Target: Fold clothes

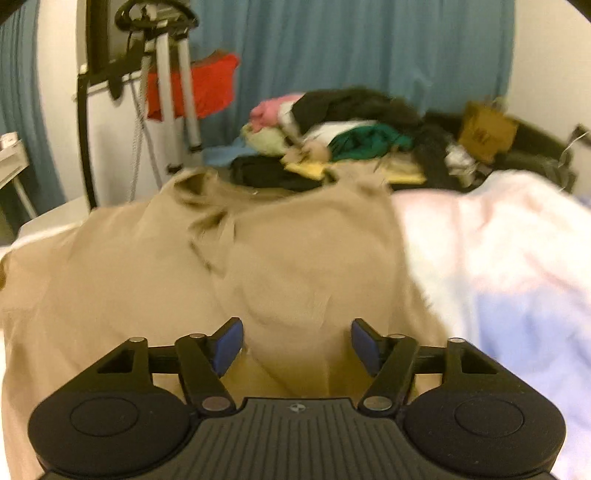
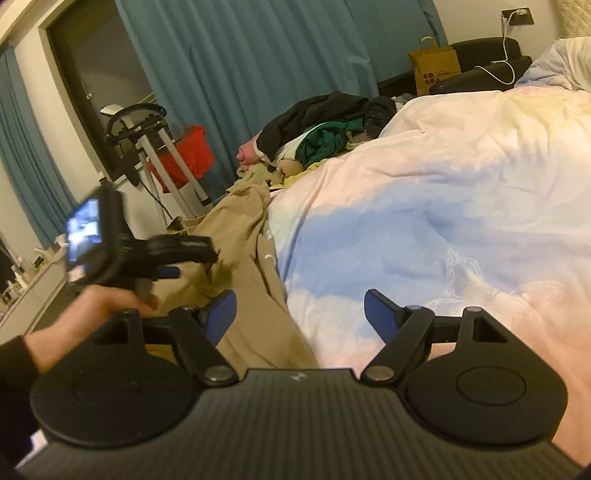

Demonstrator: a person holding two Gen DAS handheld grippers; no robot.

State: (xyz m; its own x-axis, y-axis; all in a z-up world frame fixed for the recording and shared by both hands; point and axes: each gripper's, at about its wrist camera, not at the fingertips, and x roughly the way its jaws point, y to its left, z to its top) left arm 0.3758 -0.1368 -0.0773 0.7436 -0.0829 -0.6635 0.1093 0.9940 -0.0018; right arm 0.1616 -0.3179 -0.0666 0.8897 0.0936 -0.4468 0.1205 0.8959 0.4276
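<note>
- Teal curtains (image 2: 236,74) hang in long folds across the far wall, with white wall (image 2: 476,22) beside them.
- A wall socket (image 2: 517,16) has a white cable (image 2: 506,55) plugged in (it trails down to a dark seat).
- A bed with a pastel duvet (image 2: 443,192), pink, white and blue, fills the right side.
- A brown paper bag (image 2: 436,70) stands by the wall.
- An exercise machine (image 1: 166,74) stands at the left, a red cloth (image 1: 210,85) behind it.
- Warm, dim indoor light.

tan garment (image 1: 229,266), pastel pink-blue duvet (image 2: 424,206), teal curtain (image 1: 351,48).
</note>
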